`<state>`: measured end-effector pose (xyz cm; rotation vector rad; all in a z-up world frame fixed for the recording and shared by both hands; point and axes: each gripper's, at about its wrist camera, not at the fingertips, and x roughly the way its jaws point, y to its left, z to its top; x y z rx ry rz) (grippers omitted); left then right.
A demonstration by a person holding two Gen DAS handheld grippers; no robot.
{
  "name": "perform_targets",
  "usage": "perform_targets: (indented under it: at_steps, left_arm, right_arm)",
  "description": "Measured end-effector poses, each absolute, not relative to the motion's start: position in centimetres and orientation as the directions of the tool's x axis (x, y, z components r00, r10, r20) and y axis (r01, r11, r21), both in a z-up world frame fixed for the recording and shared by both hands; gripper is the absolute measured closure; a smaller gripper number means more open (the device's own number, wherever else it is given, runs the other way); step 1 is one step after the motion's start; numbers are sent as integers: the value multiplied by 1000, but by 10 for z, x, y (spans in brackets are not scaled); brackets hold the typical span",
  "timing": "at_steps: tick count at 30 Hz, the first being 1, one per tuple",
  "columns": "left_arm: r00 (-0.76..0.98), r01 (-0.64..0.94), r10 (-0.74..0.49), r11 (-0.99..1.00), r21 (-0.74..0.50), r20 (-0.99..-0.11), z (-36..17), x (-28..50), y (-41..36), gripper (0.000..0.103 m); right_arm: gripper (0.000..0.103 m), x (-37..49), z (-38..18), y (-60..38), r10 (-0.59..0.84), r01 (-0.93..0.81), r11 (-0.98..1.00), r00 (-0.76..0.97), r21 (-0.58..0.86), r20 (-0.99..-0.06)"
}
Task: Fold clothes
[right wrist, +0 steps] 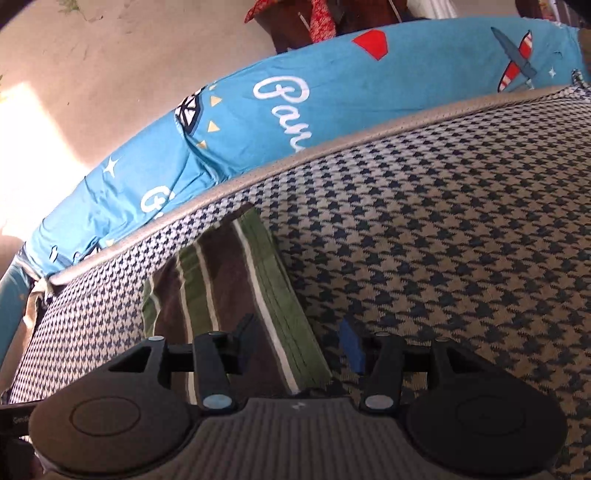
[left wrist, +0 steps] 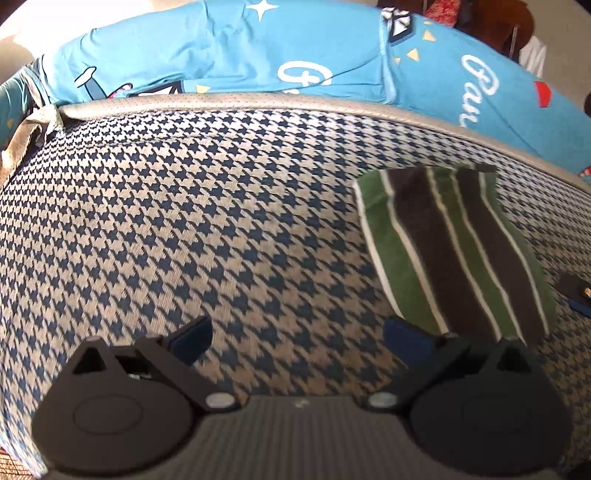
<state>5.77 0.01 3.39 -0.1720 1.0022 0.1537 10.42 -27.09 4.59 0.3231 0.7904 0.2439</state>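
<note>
A folded cloth (left wrist: 454, 251) with green, brown and white stripes lies flat on a houndstooth cushion (left wrist: 184, 221). In the left wrist view it sits to the right, and my left gripper (left wrist: 299, 339) is open over bare cushion just left of its near corner. In the right wrist view the striped cloth (right wrist: 236, 295) lies lower left. My right gripper (right wrist: 297, 345) is open and straddles the cloth's right edge, one finger over the stripes and the blue-padded finger (right wrist: 351, 347) over the cushion (right wrist: 443, 240). Neither gripper holds anything. A tip of the right gripper (left wrist: 576, 291) shows at the far right.
A grey piped edge (left wrist: 258, 101) bounds the cushion's far side. Behind it lies blue bedding (left wrist: 221, 48) printed with stars, planes and white lettering, also seen as blue bedding (right wrist: 332, 96). A beige wall (right wrist: 110, 74) and dark furniture with red fabric (right wrist: 314, 18) stand beyond.
</note>
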Motion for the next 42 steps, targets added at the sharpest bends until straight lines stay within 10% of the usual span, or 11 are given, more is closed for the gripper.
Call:
perform_targets:
  at_steps: [24, 42]
  left_arm:
    - [601, -264, -94, 914, -308, -793, 21, 75, 38, 0]
    - [664, -35, -68, 992, -123, -745, 56, 36, -41, 0]
  right_arm:
    - [53, 106, 41, -261, 254, 9, 930, 706, 367, -661]
    - [39, 58, 35, -295, 361, -41, 879, 708, 475, -607]
